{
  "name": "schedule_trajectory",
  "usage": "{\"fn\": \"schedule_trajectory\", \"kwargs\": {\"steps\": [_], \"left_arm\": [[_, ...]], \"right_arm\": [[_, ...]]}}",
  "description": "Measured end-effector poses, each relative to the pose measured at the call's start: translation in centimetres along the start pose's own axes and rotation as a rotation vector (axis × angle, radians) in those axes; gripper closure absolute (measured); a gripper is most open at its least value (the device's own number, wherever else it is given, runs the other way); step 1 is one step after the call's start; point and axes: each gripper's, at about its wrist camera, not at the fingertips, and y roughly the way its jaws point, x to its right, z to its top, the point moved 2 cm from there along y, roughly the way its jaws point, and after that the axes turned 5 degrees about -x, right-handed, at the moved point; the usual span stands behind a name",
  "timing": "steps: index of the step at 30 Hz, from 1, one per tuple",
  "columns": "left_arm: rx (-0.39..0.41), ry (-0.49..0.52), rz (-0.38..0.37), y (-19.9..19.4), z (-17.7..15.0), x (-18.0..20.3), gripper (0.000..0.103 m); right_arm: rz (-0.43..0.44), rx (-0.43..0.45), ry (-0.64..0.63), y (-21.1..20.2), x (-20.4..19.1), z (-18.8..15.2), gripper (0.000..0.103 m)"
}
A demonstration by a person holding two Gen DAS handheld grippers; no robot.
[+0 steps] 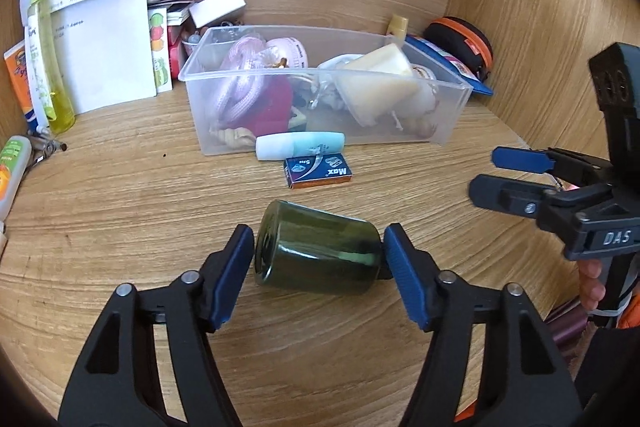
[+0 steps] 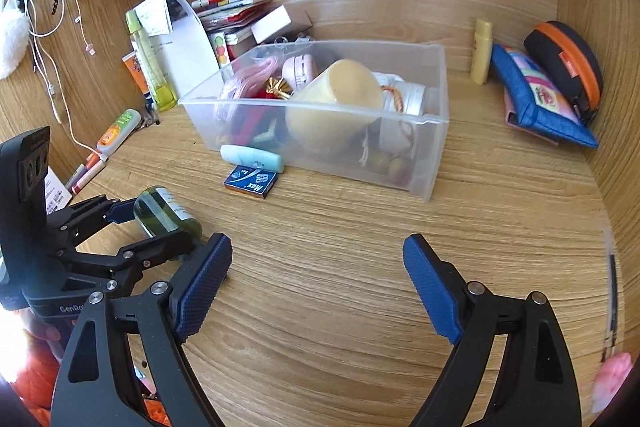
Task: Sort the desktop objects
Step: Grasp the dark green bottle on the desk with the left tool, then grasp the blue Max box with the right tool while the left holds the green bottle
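Note:
A dark green glass jar (image 1: 316, 253) lies on its side on the wooden desk, and my left gripper (image 1: 318, 247) is shut on it, one blue pad against each end. The right wrist view shows the same jar (image 2: 166, 213) inside the left gripper (image 2: 156, 227). My right gripper (image 2: 318, 267) is open and empty above bare desk, to the right of the jar. It also shows at the right edge of the left wrist view as the right gripper (image 1: 486, 175). A mint and white tube (image 1: 300, 145) and a blue staple box (image 1: 318, 171) lie just beyond the jar.
A clear plastic box (image 2: 436, 123) full of odds and ends stands behind the tube. A yellow stick (image 2: 481, 51), blue pouch (image 2: 532, 99) and orange-trimmed case (image 2: 568, 63) are at the back right. Papers, books and a yellow-green bottle (image 1: 48, 67) fill the back left. Wooden walls enclose the desk.

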Motion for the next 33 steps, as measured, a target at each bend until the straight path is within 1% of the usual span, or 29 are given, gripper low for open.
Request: {"fn": "schedule_trajectory", "kwargs": {"steps": [1, 2, 3, 5, 7, 8, 11, 16, 19, 25, 28, 31, 33], "left_arm": [[0.018, 0.004, 0.014, -0.3, 0.0, 0.0, 0.045], [0.028, 0.012, 0.033, -0.5, 0.1, 0.1, 0.045], [0.036, 0.020, 0.036, -0.7, 0.2, 0.1, 0.045], [0.045, 0.026, 0.013, -0.9, 0.2, -0.1, 0.045], [0.053, 0.013, 0.013, -1.2, 0.2, -0.6, 0.045], [0.058, 0.007, -0.002, -1.4, 0.2, -1.0, 0.045], [0.080, -0.028, -0.012, -2.1, 0.3, -2.7, 0.045], [0.110, -0.090, 0.007, -3.4, 0.3, -6.3, 0.045], [0.121, -0.114, 0.020, -4.0, 0.2, -8.1, 0.045], [0.126, -0.134, 0.023, -4.6, -0.2, -9.9, 0.045], [0.124, -0.137, 0.021, -4.6, -0.3, -10.4, 0.045], [0.119, -0.136, 0.014, -4.4, -0.4, -10.7, 0.045], [0.116, -0.135, 0.011, -4.2, -0.4, -10.7, 0.045]], "right_arm": [[0.000, -0.006, 0.001, 0.3, -0.1, 0.1, 0.017], [-0.002, -0.009, 0.000, 0.5, -0.3, 0.1, 0.017], [-0.004, -0.010, -0.002, 0.7, -0.4, 0.2, 0.017], [-0.018, -0.012, -0.012, 1.1, -0.8, 0.4, 0.017], [-0.031, -0.019, -0.024, 1.6, -1.4, 0.7, 0.017], [-0.035, -0.023, -0.029, 2.0, -1.7, 0.9, 0.017], [-0.043, -0.033, -0.042, 2.9, -2.6, 1.6, 0.017], [-0.049, -0.057, -0.066, 4.8, -4.6, 2.8, 0.017], [-0.080, -0.083, -0.086, 6.2, -5.9, 3.5, 0.017], [-0.089, -0.101, -0.074, 8.2, -7.5, 4.8, 0.017], [-0.112, -0.109, -0.077, 8.9, -8.2, 5.0, 0.019], [-0.162, -0.108, -0.095, 9.6, -8.7, 5.1, 0.026], [-0.190, -0.117, -0.104, 10.1, -8.9, 5.0, 0.039]]}}
